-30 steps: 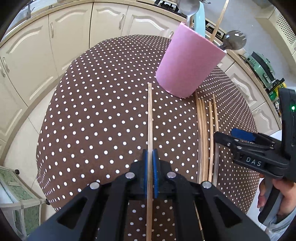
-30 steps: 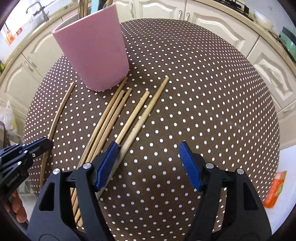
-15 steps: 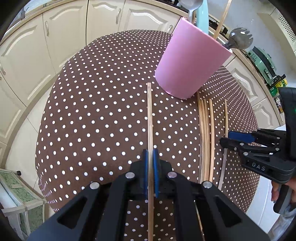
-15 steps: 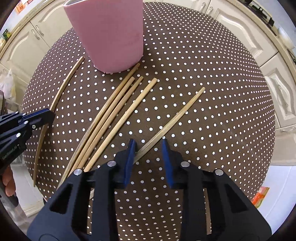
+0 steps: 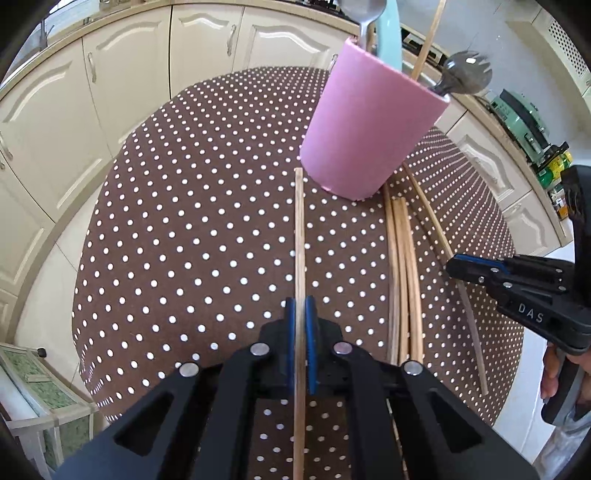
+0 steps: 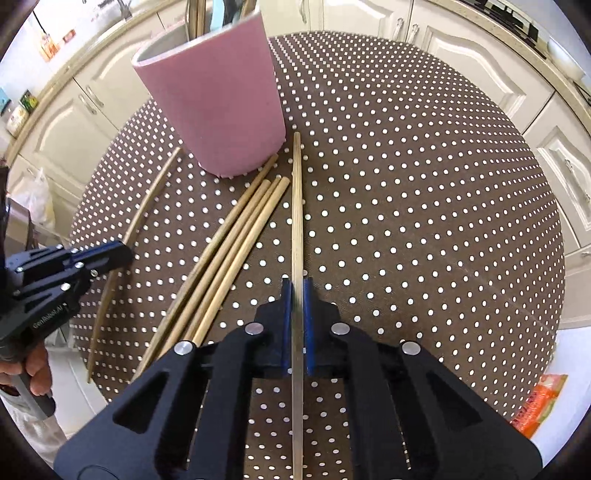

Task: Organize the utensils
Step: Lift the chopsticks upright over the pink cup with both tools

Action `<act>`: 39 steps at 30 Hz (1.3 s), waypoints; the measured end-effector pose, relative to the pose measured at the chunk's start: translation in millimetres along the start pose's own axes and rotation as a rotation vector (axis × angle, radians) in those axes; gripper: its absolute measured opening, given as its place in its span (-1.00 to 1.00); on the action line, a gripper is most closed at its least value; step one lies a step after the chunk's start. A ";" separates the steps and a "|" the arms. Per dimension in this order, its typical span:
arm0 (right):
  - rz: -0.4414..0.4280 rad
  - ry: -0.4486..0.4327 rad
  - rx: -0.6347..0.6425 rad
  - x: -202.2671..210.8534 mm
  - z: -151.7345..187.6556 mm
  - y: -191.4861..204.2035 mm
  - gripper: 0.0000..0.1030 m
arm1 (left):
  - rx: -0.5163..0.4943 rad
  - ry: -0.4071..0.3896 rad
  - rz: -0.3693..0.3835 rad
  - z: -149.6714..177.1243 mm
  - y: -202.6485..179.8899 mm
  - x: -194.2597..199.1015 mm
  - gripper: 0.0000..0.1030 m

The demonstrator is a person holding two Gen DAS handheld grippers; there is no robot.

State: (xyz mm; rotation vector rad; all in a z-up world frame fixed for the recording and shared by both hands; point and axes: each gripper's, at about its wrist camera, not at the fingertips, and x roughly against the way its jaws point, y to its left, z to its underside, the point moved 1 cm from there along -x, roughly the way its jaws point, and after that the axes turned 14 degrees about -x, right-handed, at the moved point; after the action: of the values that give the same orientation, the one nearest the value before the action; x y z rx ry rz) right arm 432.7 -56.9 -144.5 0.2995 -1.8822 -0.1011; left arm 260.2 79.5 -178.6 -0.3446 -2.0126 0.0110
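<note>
On the brown dotted table (image 5: 192, 229) a pink cup (image 5: 369, 125) holds a spoon (image 5: 364, 11), a fork (image 5: 467, 72) and a teal handle. My left gripper (image 5: 301, 321) is shut on one wooden chopstick (image 5: 299, 229) whose tip lies beside the cup. In the right wrist view my right gripper (image 6: 297, 291) has its jaws closing, pads pressed on another chopstick (image 6: 296, 214) that points at the cup (image 6: 214, 103). Three loose chopsticks (image 6: 229, 251) lie between the two grippers.
Cream cabinets ring the round table. An orange packet (image 6: 539, 402) lies below the table's right edge. A green appliance (image 5: 517, 114) stands on the counter at the right. A glass-topped stand (image 5: 44, 391) is at the lower left. A hand (image 6: 33, 369) holds the left gripper's handle.
My right gripper went from wide open to shut on a chopstick, which swung out of the bundle into line with the fingers. The left gripper kept its grip and place.
</note>
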 end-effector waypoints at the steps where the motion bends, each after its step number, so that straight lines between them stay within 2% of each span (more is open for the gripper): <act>1: -0.005 -0.009 -0.003 4.0 -1.1 -4.0 -0.88 | 0.001 -0.009 -0.007 -0.6 -1.8 1.7 -0.90; 8: -0.088 -0.091 -0.016 38.8 12.9 -26.0 -0.88 | -0.008 -0.085 -0.013 0.7 -13.1 26.7 -0.90; 10: -0.108 -0.116 -0.018 55.5 33.5 -32.6 -0.88 | -0.017 -0.124 -0.016 -0.5 -18.5 39.5 -0.90; 21: -0.185 -0.250 0.030 132.0 66.4 -24.8 -0.88 | -0.082 -0.286 -0.031 -7.7 -46.3 99.0 -0.90; 27: -0.227 -0.298 0.050 147.4 80.2 -8.7 -0.88 | -0.101 -0.343 -0.027 -13.0 -56.4 117.8 -0.90; 39: -0.283 -0.383 0.074 171.6 77.8 0.0 -0.87 | -0.135 -0.461 -0.015 -26.2 -70.0 137.8 -0.90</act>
State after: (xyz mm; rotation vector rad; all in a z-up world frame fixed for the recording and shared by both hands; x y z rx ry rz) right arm 308.2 -107.0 -12.3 0.6331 -2.2149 -0.2975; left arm 209.8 42.6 -34.8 -0.4424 -2.4797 -0.0603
